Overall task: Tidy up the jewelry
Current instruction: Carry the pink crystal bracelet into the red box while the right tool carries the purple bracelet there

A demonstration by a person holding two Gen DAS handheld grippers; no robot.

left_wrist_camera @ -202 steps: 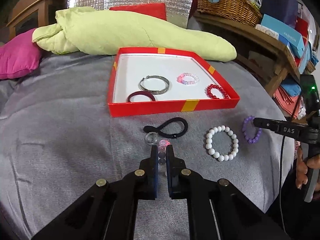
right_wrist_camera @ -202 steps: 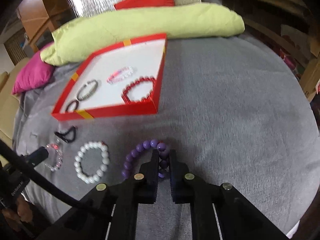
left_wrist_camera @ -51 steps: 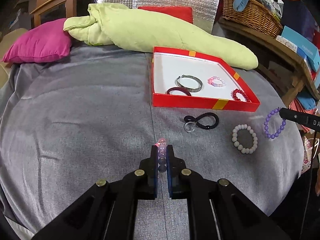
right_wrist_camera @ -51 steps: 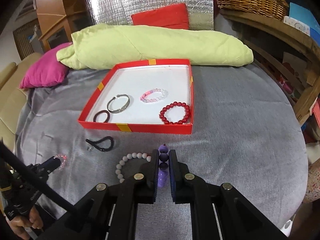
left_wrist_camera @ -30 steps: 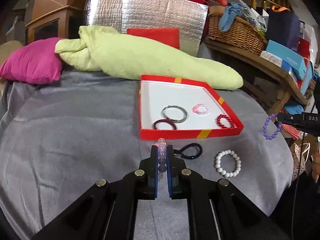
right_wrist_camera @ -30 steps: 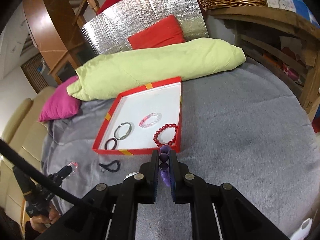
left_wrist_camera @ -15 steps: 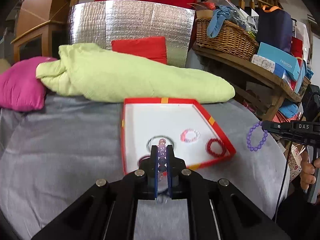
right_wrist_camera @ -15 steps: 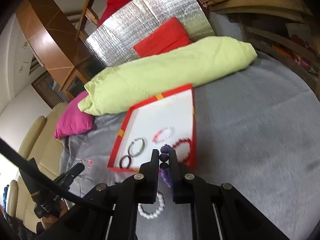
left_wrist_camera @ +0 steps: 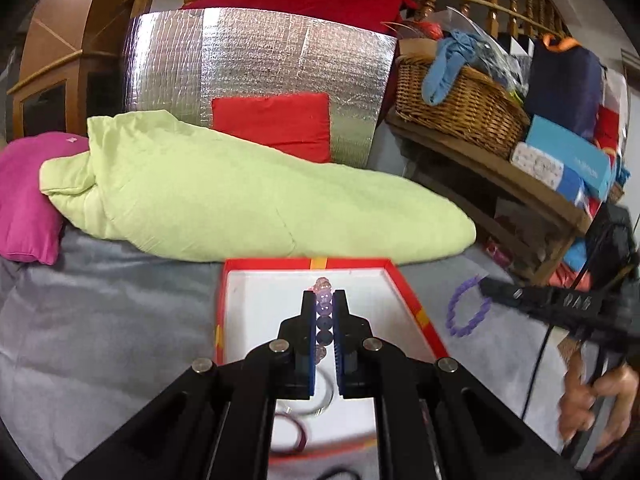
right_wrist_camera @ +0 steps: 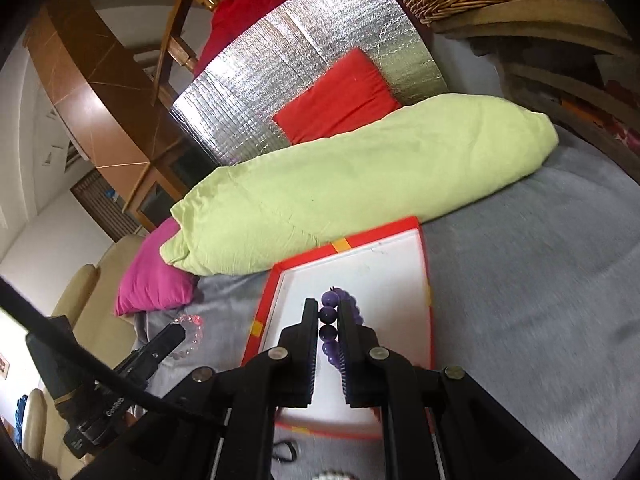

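From your left wrist camera, your left hand-held gripper (left_wrist_camera: pixel 324 300) is clamped on a bracelet of clear pink and purple beads (left_wrist_camera: pixel 323 307), held above the shallow red cardboard box with a white floor (left_wrist_camera: pixel 404 300). A silver metal bangle (left_wrist_camera: pixel 325 402) and a dark red ring bracelet (left_wrist_camera: pixel 297 432) lie in the box beneath the fingers. To the right, a purple bead bracelet (left_wrist_camera: pixel 466 309) hangs from your other gripper.

From your right wrist camera, your right hand-held gripper (right_wrist_camera: pixel 329 308) is clamped on that purple bead bracelet (right_wrist_camera: pixel 329 314), over the same red box (right_wrist_camera: pixel 424 264) on the grey bedcover (right_wrist_camera: pixel 540 300). At lower left, the pink bracelet (right_wrist_camera: pixel 190 334) hangs just beside the box.
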